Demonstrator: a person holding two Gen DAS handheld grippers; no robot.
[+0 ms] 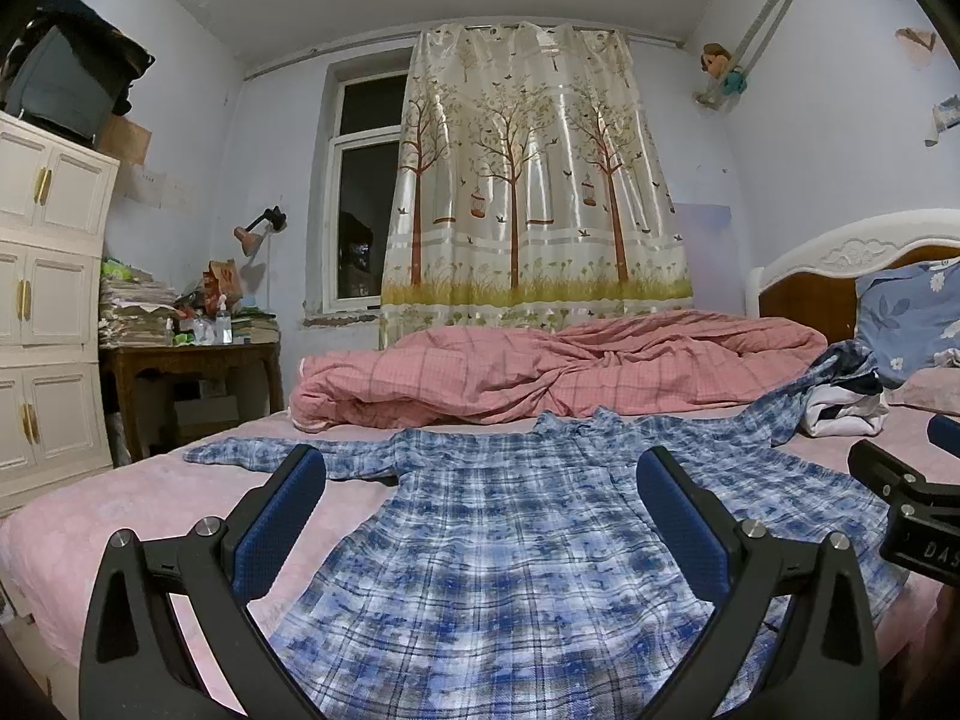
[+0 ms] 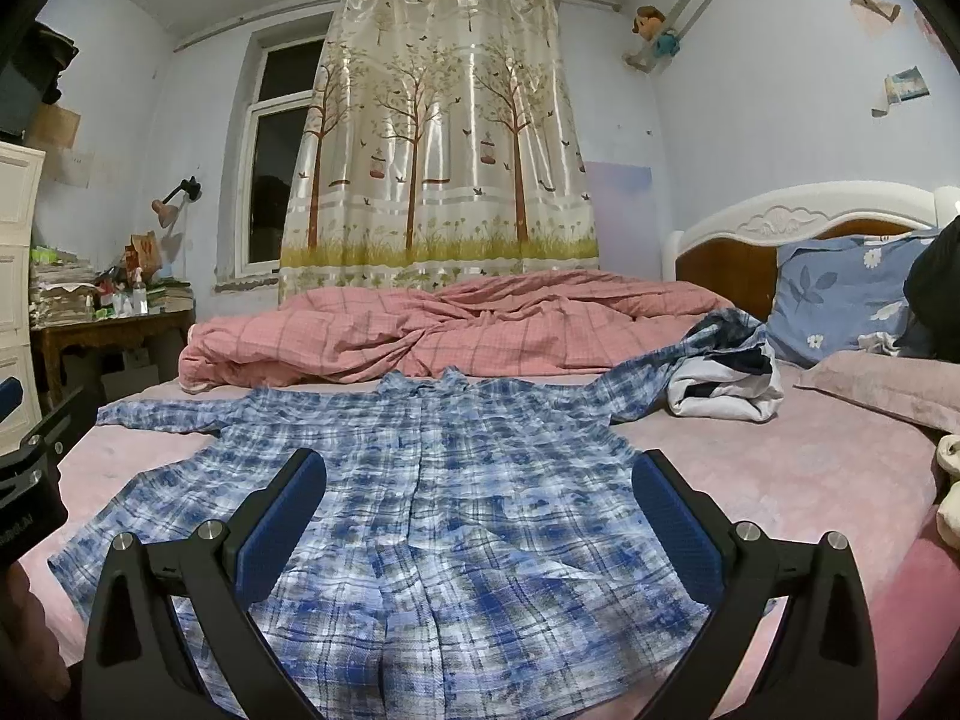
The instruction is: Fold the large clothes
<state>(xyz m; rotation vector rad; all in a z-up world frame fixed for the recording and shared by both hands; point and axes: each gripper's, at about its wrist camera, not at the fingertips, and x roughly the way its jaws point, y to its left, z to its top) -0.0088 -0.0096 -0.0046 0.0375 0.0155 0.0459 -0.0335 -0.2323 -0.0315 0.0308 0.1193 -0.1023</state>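
A blue and white plaid shirt [image 1: 504, 540] [image 2: 432, 504] lies spread flat on the pink bed sheet [image 1: 138, 510] [image 2: 798, 480], collar far from me, both sleeves stretched out sideways. The right sleeve runs up onto a crumpled pile of clothes [image 2: 726, 372]. My left gripper [image 1: 480, 480] hovers open over the shirt's lower left part, nothing between its blue pads [image 1: 282, 528]. My right gripper [image 2: 480, 480] hovers open over the lower middle of the shirt, also holding nothing. The right gripper's black body [image 1: 906, 510] shows at the right edge of the left wrist view.
A rumpled pink checked quilt [image 1: 540, 366] [image 2: 456, 330] lies across the bed behind the shirt. Blue floral pillow [image 2: 846, 294] and white headboard [image 2: 798, 216] stand at the right. A white cabinet [image 1: 48, 300] and a cluttered wooden table [image 1: 192, 360] stand left of the bed.
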